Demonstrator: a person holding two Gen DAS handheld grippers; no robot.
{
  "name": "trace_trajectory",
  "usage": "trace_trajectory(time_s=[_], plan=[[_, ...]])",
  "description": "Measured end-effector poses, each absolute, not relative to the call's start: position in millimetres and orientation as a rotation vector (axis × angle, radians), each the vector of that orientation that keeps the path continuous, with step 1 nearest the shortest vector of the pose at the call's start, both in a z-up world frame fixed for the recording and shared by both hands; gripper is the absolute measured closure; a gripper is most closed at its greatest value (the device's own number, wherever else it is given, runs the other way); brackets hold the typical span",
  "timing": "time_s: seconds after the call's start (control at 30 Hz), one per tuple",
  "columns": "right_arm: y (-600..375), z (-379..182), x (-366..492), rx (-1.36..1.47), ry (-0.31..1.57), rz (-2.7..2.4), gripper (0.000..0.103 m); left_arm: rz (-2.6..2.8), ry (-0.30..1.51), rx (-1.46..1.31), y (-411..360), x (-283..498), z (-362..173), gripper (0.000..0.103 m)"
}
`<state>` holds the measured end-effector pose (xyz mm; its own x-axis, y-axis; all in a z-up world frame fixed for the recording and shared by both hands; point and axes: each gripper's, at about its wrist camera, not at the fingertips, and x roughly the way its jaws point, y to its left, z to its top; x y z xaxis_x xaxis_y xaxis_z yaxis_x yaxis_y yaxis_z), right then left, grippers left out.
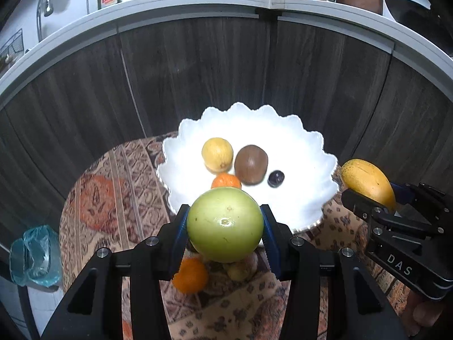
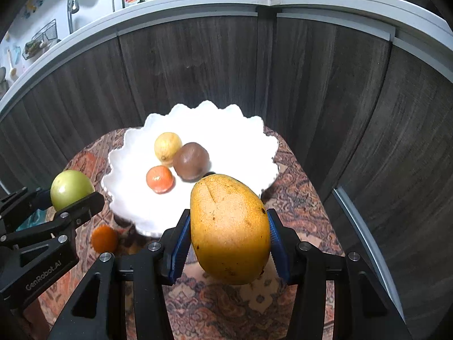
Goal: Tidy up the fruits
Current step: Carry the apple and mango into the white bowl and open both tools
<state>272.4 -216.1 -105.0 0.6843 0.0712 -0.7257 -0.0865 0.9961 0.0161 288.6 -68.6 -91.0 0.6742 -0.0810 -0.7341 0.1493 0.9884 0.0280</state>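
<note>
Both fisheye views ride on the hand-held grippers, looking forward and steeply down along their black fingers toward a white scalloped bowl point(image 1: 305, 153) on a round table with a patterned reddish cloth point(image 1: 93, 204), dark wood-grain cabinet fronts point(image 2: 198, 65) behind. The left view sits left of the bowl, the right view right; each catches the other gripper at its edge, and both share the bowl point(image 2: 226, 130), table and cabinets.

A glossy white bowl point(image 1: 308, 153) is seen on a patterned woven cloth point(image 1: 113, 192). The apple point(image 1: 225, 223) is smooth and shiny, the mango point(image 2: 230, 232) finely pitted and matt. Dark wood-grain cabinet fronts point(image 1: 198, 65) look matt; the pads point(image 2: 179, 250) are ribbed blue.
</note>
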Motion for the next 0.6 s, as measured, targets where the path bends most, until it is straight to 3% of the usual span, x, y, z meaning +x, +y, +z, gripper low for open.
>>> trace_trajectory(time_s=[0.6], plan=[[-212.0,-120.2,351.2,-0.006,0.857,0.015,0.052,-0.095,0.853,0.093,-53.1,367.6,-119.1,0.056]])
